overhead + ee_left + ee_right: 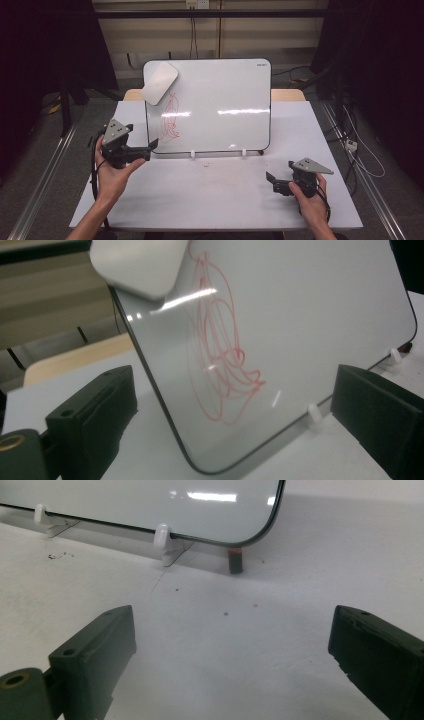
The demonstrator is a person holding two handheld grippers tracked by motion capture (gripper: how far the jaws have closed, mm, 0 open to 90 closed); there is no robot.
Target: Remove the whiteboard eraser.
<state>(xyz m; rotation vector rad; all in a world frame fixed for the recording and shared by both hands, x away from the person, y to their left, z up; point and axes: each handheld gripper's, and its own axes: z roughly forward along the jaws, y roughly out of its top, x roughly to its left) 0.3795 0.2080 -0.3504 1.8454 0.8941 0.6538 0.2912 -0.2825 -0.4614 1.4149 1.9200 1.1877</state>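
The table [215,200] is seen from above its near edge, facing the far whiteboard [220,100]. The board's left, scribbled part [220,345] is viewed closely from the left gripper's camera; its lower right corner [260,530] is viewed low, from farther off, on the right.

In the left gripper view the eraser [137,265] at eleven o'clock runs off the top edge, and the whiteboard [310,315] is cut off at twelve and three o'clock. The right gripper view cuts the board above its bottom strip. A small dark stub [235,560] under its corner is too blurred to identify.
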